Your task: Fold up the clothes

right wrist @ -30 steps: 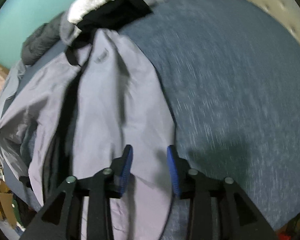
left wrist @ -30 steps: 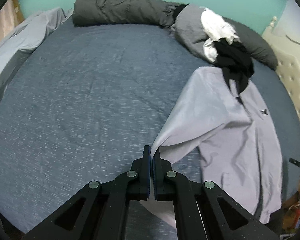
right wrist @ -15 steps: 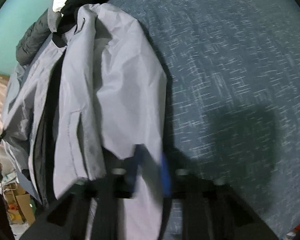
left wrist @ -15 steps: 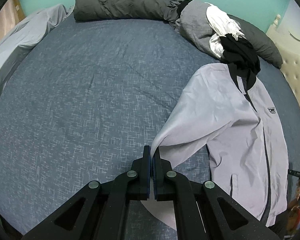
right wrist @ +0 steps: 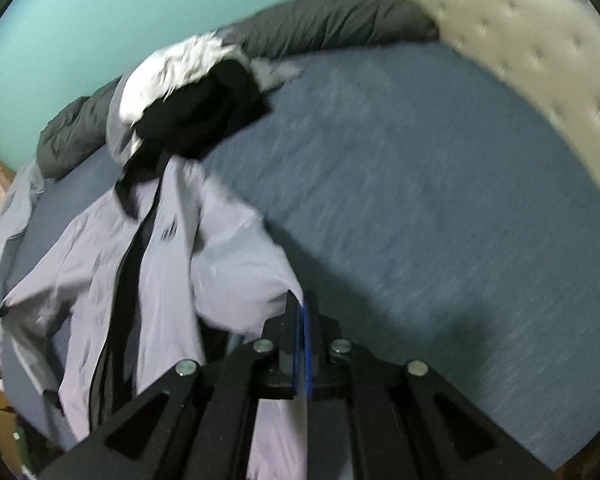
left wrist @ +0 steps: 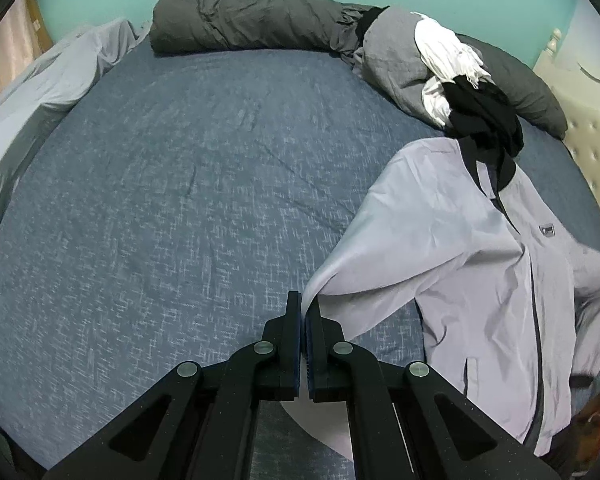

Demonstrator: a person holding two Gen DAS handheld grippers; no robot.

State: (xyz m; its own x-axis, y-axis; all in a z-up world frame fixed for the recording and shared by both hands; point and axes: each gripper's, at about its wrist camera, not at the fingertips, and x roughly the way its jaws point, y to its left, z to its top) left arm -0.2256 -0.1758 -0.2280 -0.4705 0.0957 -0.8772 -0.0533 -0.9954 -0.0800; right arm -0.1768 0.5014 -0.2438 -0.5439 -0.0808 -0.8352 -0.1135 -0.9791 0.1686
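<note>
Left wrist view: the pale lilac zip-front jacket [left wrist: 480, 248] is spread front-up on the right of the blue-grey bedsheet [left wrist: 172, 208]. One sleeve is pinched between the closed jaws of the left gripper [left wrist: 305, 312], the other likewise by the right gripper [right wrist: 302, 312], presumably so that the sleeves can be folded inward.

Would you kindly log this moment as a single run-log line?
task: fold clothes | left gripper: shut on jacket sleeve | right gripper: shut on other sleeve | jacket: front up on bed
</note>
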